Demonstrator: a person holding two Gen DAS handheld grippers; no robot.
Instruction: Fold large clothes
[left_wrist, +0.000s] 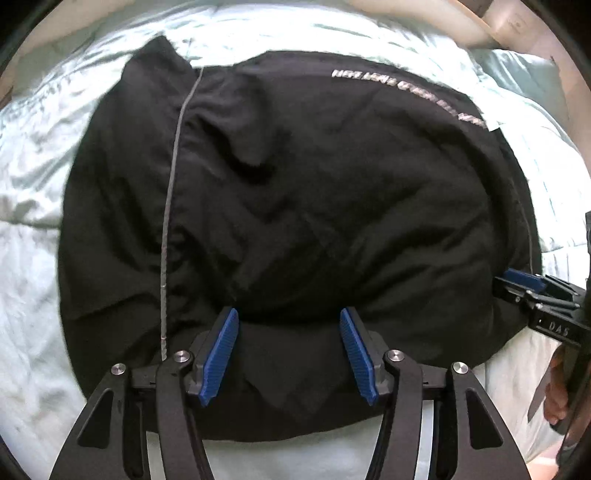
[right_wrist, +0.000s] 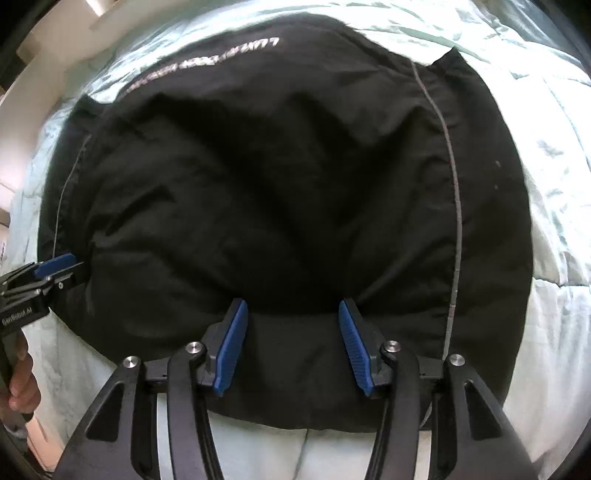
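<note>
Two grippers, left gripper and right gripper, jaws parted, nothing clamped, over near hem of black garment spread on pale green bedding; folding apparently partway, further folds remain

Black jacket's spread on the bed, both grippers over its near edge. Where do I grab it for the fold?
Pinch the black jacket along its near hem, from above: that edge lies free on the pale bedcover, with the left gripper and right gripper already straddling it.
</note>
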